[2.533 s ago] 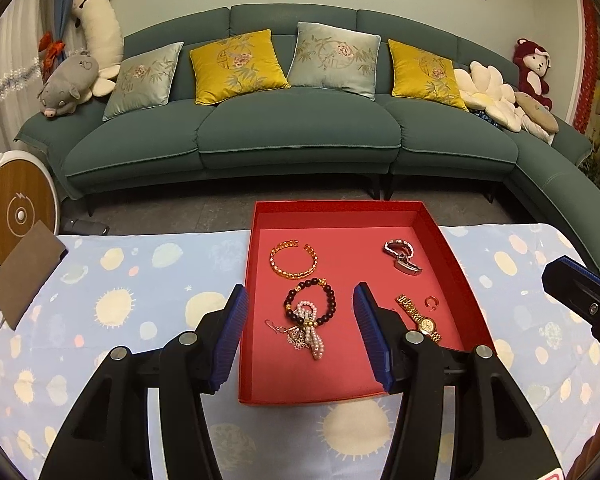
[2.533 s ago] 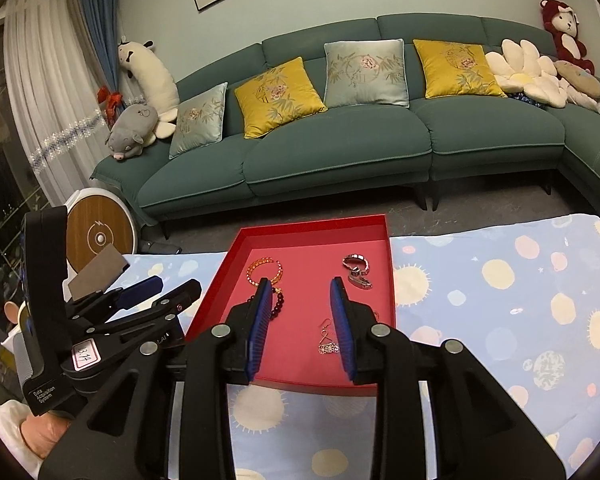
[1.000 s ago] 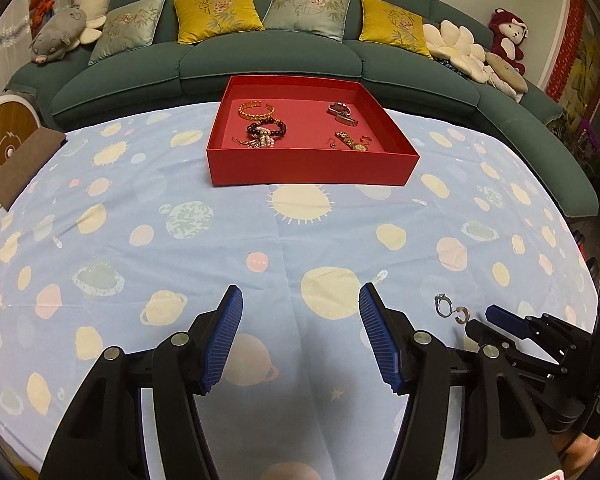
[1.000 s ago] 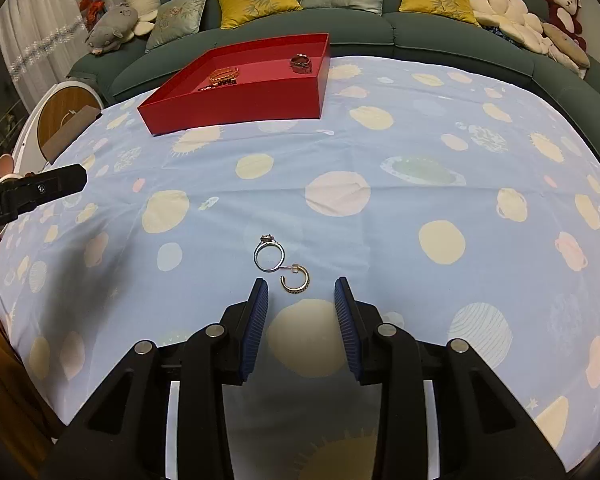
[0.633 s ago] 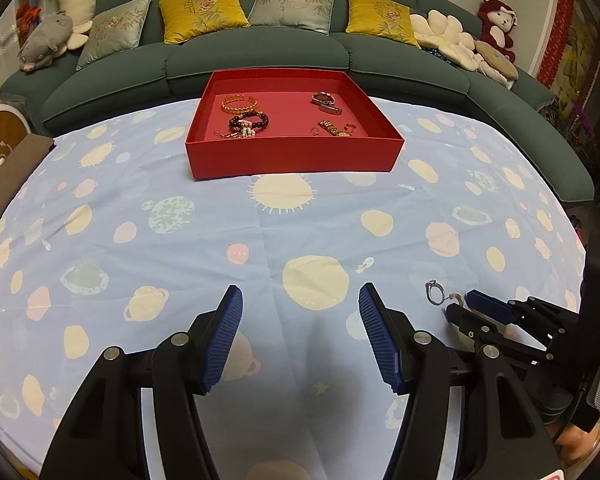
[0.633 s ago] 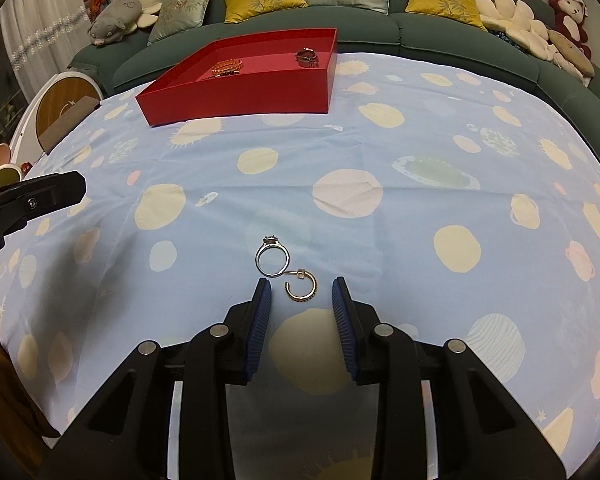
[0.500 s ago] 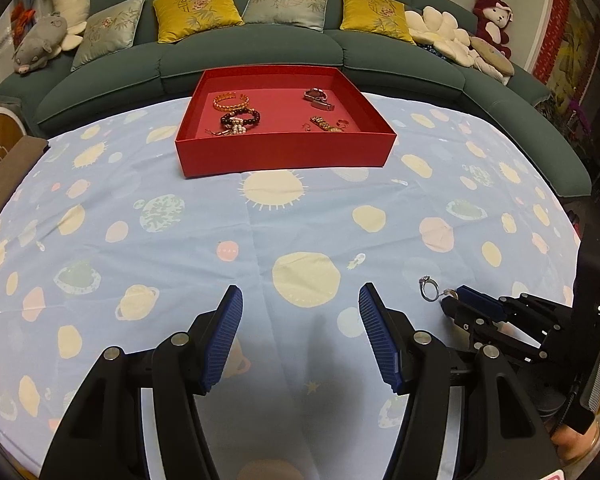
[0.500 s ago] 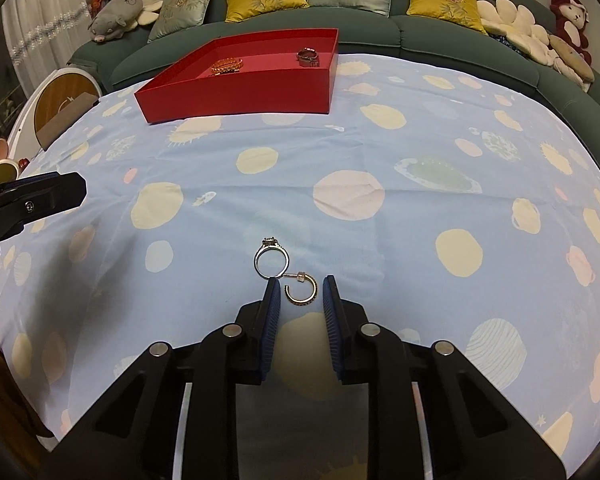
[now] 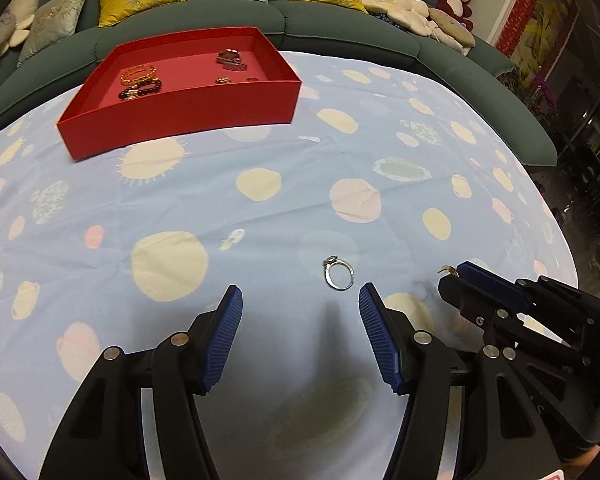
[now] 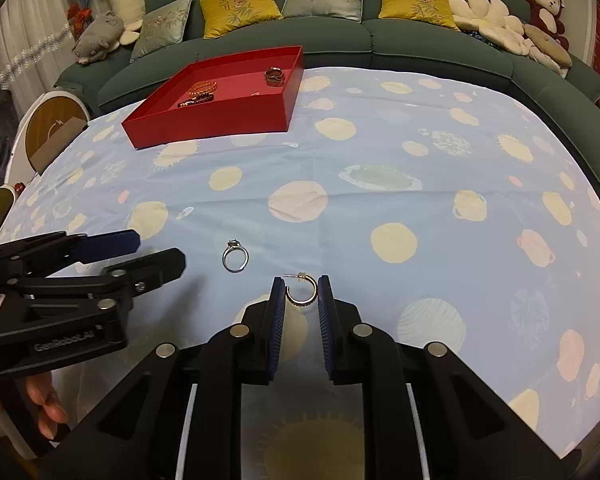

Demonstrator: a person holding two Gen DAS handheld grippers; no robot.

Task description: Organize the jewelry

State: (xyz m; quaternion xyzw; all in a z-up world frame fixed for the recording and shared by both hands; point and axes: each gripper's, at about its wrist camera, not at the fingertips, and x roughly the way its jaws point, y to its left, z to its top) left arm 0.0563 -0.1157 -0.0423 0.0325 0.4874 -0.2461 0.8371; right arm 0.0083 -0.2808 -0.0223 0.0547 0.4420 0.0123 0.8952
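Note:
A silver ring [image 9: 339, 274] [image 10: 235, 256] lies on the blue patterned cloth. My left gripper [image 9: 300, 302] is open and empty just behind it, the ring sitting nearer its right finger. My right gripper [image 10: 301, 286] is shut on a gold hoop earring [image 10: 301, 289], pinched between its blue pads; in the left wrist view only the earring's tip [image 9: 446, 269] shows at the right gripper's tip [image 9: 458, 276]. A red tray [image 9: 180, 118] [image 10: 220, 124] stands far back with gold and dark bead bracelets [image 9: 140, 80], a watch and small pieces inside.
The round table's cloth [image 10: 380, 200] falls off at the right and front edges. A green sofa [image 10: 340, 36] with cushions and plush toys runs behind the table. A round wooden-faced object [image 10: 56, 128] stands at the far left.
My right gripper has closed on the gold hoop earring and holds it. My left gripper has moved right, up to the silver ring, still open.

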